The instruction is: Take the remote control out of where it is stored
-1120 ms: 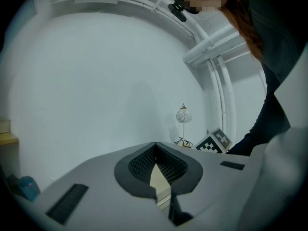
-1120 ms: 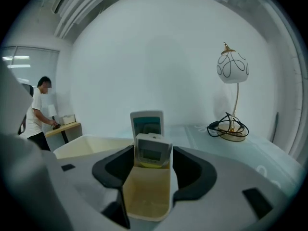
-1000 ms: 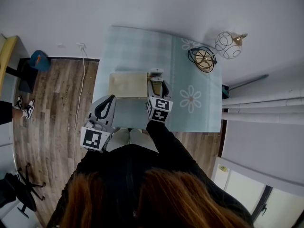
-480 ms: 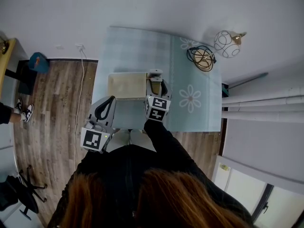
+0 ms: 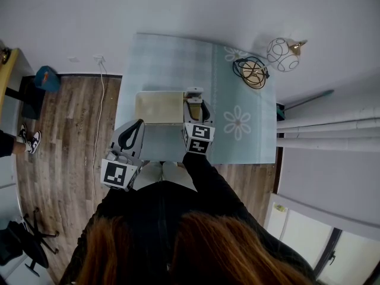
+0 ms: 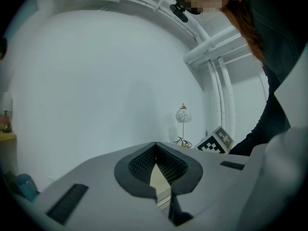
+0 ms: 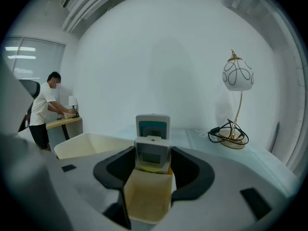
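Two grey remote controls stand upright in a cream holder (image 7: 148,196) on the light blue tablecloth (image 5: 172,58). In the right gripper view, the nearer remote control (image 7: 153,153) sits between my right gripper's (image 7: 153,163) black pads, which touch both its sides. The second remote (image 7: 152,125) rises just behind it. From the head view my right gripper (image 5: 195,104) reaches over the holder (image 5: 193,92), next to a cream tray (image 5: 159,107). My left gripper (image 5: 137,124) hangs off the table's front left corner. Its jaws (image 6: 155,146) are shut with nothing in them.
A white globe lamp (image 5: 284,53) (image 7: 237,76) and a wire base with a coiled black cable (image 5: 254,73) (image 7: 230,136) stand at the table's far right. The cream tray (image 7: 86,146) lies left of the holder. A person (image 7: 45,109) stands at a desk far left.
My right gripper has shifted only slightly over the holder. The left gripper has not moved.
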The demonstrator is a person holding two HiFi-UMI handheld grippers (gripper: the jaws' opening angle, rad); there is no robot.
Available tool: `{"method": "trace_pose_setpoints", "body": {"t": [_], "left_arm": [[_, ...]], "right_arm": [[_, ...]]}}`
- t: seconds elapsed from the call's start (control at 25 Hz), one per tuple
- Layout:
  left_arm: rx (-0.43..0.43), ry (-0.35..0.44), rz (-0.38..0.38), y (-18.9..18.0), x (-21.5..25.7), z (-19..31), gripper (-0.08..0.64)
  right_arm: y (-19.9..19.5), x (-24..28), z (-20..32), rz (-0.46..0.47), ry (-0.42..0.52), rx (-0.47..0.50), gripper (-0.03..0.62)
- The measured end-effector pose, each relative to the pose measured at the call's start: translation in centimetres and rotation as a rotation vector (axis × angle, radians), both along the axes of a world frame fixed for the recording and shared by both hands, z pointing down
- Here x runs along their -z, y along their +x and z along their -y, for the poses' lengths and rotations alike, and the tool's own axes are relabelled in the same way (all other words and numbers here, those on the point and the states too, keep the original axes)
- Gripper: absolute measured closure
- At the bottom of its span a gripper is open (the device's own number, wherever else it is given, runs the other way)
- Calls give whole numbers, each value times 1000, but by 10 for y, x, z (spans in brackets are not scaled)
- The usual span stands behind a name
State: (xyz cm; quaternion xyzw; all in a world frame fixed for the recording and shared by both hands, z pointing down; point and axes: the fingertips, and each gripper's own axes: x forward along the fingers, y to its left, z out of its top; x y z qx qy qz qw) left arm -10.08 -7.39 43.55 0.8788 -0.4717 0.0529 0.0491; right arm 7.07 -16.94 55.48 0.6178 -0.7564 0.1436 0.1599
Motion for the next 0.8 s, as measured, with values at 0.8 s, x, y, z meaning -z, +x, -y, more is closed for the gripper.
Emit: {"method": "trace_pose_setpoints", "body": {"t": [0.8], "left_arm": [[-7,-7,-27,6,1,2,554]], "right_arm": [[2,102,-16,-24,225,52,356]]}}
